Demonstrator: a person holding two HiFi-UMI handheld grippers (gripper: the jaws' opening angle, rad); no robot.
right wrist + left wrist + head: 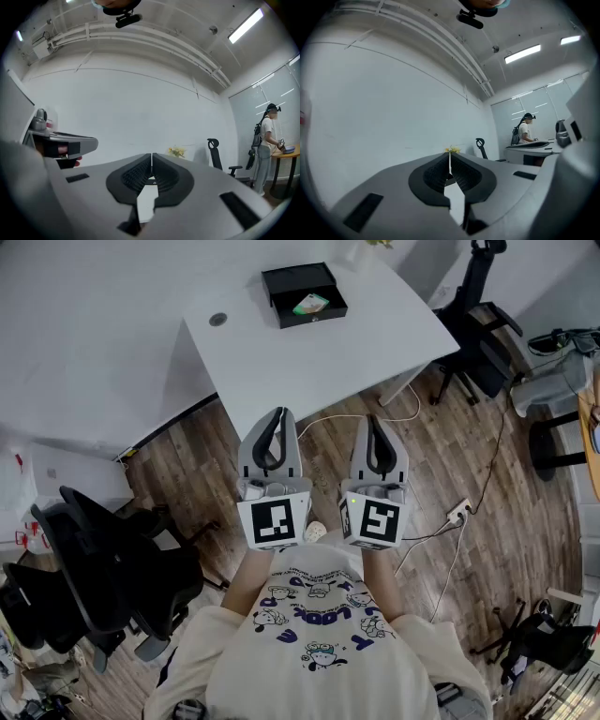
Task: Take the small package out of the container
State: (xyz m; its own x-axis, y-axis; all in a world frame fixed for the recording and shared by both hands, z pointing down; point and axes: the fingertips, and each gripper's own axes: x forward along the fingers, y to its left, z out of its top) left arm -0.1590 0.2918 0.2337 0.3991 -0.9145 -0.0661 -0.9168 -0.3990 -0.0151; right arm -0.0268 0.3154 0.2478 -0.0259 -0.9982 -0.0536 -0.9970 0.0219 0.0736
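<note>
A black open container stands on the far part of the white table, and a small green and white package lies inside it. Held side by side near the person's chest, well short of the table, are my left gripper and right gripper. Both are shut and empty, tips pointing toward the table. In the left gripper view the jaws meet with nothing between them; the right gripper view shows its jaws closed too. Neither gripper view shows the container.
A black office chair stands at the left and another beyond the table's right end. Cables and a power strip lie on the wooden floor. A person stands far off by a desk, and yellow flowers sit on the table.
</note>
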